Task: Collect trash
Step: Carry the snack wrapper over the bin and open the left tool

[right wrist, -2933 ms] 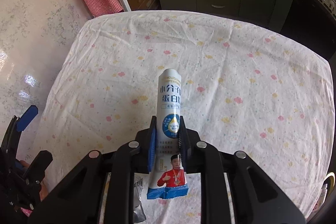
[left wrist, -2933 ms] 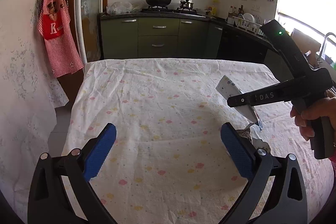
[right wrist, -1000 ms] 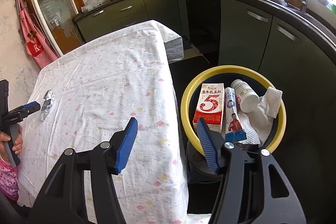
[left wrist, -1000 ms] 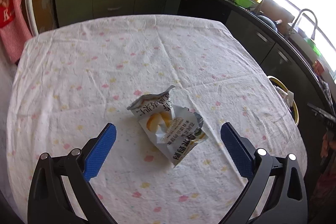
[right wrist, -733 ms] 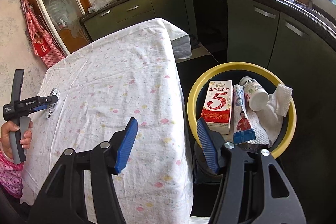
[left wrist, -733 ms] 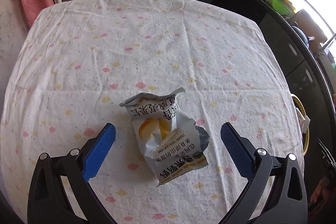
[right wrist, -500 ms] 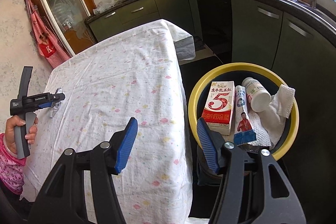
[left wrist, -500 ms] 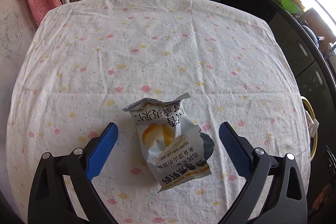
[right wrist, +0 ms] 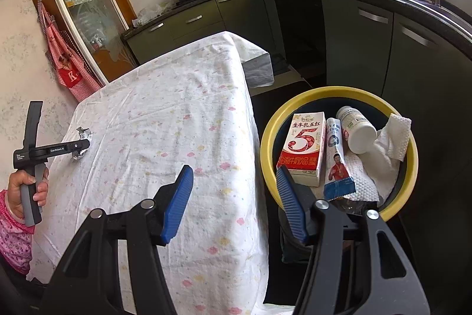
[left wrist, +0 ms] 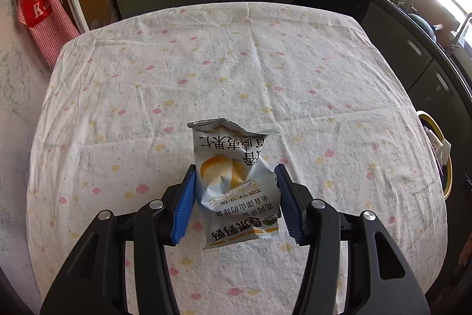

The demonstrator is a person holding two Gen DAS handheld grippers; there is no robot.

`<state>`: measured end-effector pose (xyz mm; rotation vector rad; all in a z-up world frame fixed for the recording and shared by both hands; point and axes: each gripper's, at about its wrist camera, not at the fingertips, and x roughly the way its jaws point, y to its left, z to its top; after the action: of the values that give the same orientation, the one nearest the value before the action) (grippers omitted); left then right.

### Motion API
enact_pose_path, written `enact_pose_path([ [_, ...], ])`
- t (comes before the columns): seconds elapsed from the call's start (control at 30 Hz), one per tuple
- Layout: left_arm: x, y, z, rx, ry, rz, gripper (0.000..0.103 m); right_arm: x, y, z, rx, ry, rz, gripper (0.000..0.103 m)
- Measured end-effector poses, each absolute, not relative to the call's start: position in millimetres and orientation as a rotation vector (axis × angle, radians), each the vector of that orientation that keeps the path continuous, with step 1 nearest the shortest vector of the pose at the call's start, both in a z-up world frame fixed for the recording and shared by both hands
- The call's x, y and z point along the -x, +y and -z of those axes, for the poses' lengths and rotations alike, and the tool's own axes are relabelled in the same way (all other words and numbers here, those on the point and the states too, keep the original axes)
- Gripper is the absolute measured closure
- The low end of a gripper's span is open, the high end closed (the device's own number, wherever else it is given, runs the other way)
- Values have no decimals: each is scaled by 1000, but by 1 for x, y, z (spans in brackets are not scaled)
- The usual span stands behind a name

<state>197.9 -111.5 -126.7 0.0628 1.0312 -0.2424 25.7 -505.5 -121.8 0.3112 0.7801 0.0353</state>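
L gripper (left wrist: 236,197) jaws just closing, pads flanking crumpled silver snack wrapper (left wrist: 234,185), contact unclear | R gripper (right wrist: 234,197) apart, empty | risk: foil slips; yellow-rimmed bin (right wrist: 339,96) at 3 o'clock

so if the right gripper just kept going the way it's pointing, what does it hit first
Probably the tablecloth's hanging edge or the yellow-rimmed bin beside it; the right gripper, empty, aims at the gap between them. Depth is unclear.
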Motion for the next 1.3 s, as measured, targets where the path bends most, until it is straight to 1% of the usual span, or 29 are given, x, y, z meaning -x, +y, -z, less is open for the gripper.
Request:
enact_pose_path([
  [0.37, -170, -151, 85, -119, 934, 385, 51, -14, -518, 129, -350, 776, -5, 47],
  [0.6, -156, -206, 55, -182, 879, 527, 51, 1, -536, 128, -382, 745, 35, 47],
  [0.77, -150, -273, 45, -243, 847, 670, 51, 21, -559, 127, -411, 722, 102, 47],
  [0.93, -145, -353, 48, -293, 840, 821, 51, 44, -586, 131, -449, 712, 184, 47],
  [1.17, -137, -478, 70, -374, 899, 1003, 51, 66, -612, 144, -501, 714, 256, 47],
  [1.27, -131, -519, 82, -406, 899, 1035, 50, 71, -617, 148, -516, 715, 268, 47],
  [1.3, -130, -531, 87, -414, 906, 1035, 47, 74, -619, 149, -521, 716, 272, 47],
])
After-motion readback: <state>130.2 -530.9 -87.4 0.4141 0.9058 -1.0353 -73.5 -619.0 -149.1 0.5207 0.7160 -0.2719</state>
